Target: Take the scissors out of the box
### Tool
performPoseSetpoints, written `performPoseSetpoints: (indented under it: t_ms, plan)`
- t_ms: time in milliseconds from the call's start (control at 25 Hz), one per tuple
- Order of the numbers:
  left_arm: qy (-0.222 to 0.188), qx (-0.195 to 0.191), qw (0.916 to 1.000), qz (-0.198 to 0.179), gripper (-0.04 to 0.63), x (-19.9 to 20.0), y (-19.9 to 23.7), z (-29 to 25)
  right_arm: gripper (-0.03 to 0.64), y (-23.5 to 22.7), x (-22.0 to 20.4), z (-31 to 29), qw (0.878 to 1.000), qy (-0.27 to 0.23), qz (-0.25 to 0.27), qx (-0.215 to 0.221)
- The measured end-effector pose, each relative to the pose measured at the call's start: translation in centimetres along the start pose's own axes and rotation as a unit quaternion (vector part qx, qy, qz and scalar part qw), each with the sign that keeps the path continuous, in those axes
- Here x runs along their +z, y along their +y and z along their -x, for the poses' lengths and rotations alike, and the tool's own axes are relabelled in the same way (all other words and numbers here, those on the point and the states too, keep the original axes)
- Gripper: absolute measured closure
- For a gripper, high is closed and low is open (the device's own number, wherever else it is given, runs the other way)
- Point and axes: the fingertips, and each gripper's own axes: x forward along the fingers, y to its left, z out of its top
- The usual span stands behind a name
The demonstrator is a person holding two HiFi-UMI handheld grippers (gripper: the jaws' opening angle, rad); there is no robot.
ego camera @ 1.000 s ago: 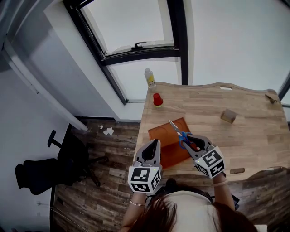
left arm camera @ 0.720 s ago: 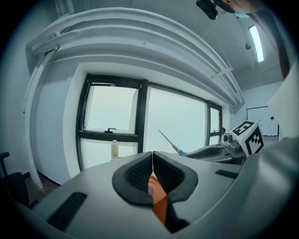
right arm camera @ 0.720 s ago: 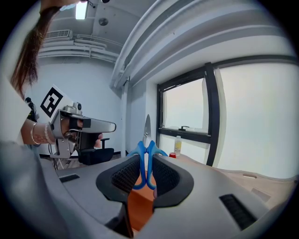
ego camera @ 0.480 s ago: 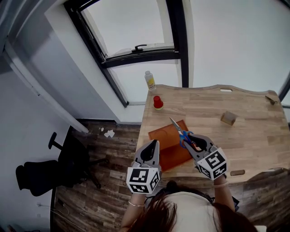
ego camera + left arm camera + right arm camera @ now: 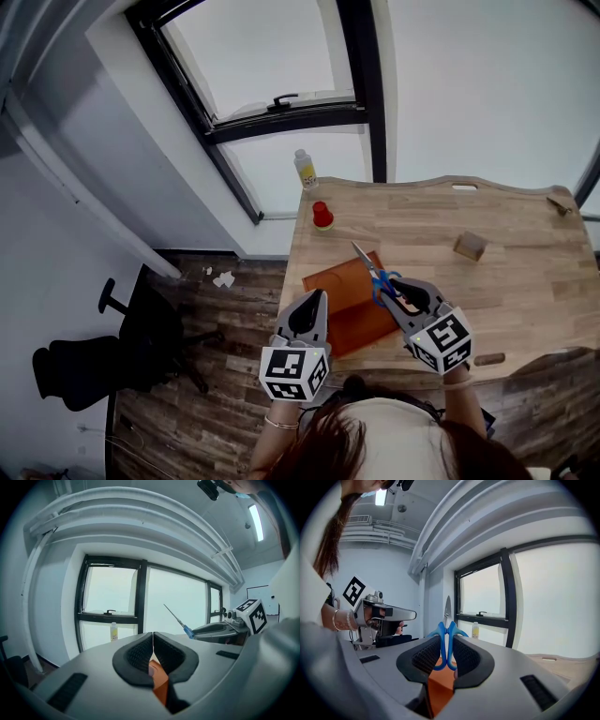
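Works over a wooden surface (image 5: 525,244), with the shallow orange box (image 5: 336,279) at its near left corner, probably for easy reach. Holds the left gripper (image 5: 314,302) pressed closed and empty just off the box's near edge, seemingly to stay out of the way. Clamps the right gripper (image 5: 397,292) on the blue handles of the scissors (image 5: 367,264), jaws partly apart around them, blades pointing up and away over the box's right side: apparently lifted out, not yet set down.
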Motion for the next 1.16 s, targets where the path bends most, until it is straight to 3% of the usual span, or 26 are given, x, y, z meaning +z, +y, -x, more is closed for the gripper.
performPoseSetpoints:
  t_ms: [1160]
  plan:
    - [0.011,0.005,0.9999,0.009,0.575,-0.7,-1.3,-2.1,0.505,-1.5,1.0,0.7,1.000,-0.013,0.011,0.009]
